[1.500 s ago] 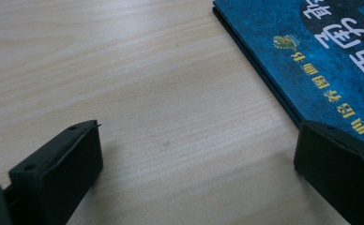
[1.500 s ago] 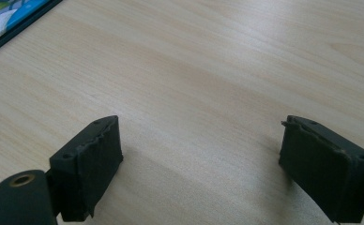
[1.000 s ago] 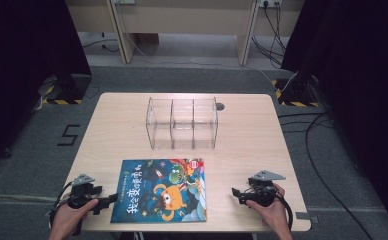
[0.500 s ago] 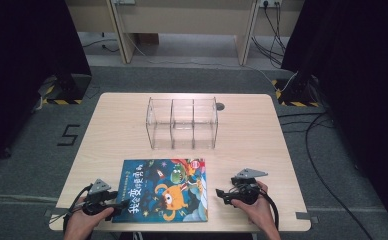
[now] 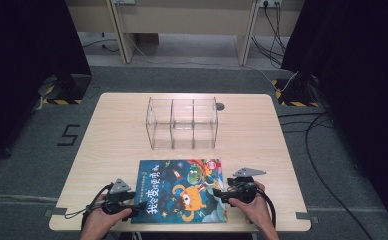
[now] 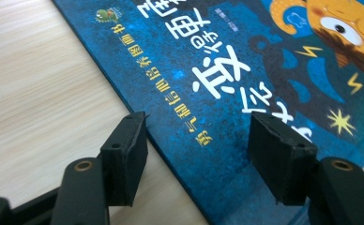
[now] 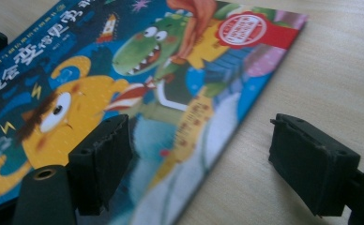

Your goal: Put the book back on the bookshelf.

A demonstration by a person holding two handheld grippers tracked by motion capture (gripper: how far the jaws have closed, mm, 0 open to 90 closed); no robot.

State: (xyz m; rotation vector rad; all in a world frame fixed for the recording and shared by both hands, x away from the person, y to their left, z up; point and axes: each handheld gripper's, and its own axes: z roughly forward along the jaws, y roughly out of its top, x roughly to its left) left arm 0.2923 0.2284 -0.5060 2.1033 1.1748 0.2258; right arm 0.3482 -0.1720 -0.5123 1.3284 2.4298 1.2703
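A picture book (image 5: pixel 181 191) with a dark blue cover, a yellow monster and a green crocodile is seen lying flat at the near edge of the wooden table (image 5: pixel 117 135). Behind it, toward the middle of the table, a clear plastic organizer (image 5: pixel 182 123) with three compartments is set upright, well apart from the book.

The left gripper (image 5: pixel 123 205) is held low at the book's left edge. In the left gripper view its jaws are seen parted, having just been closing, with the book's edge (image 6: pixel 170 154) lying between them: one jaw stands over the bare wood, the other over the cover. No pressing of the pads on the book is seen, so nothing is gripped.

The right gripper (image 5: pixel 221 194) is held at the book's right edge. In the right gripper view its jaws are also seen apart, having just been closing a little, with one jaw over the cover (image 7: pixel 138 84) and the other over the bare table beside it. Whether the lower parts of the pads touch the cover or the wood cannot be told for certain, since the near edge is blurred. Both hands are brought in from the bottom of the high view.
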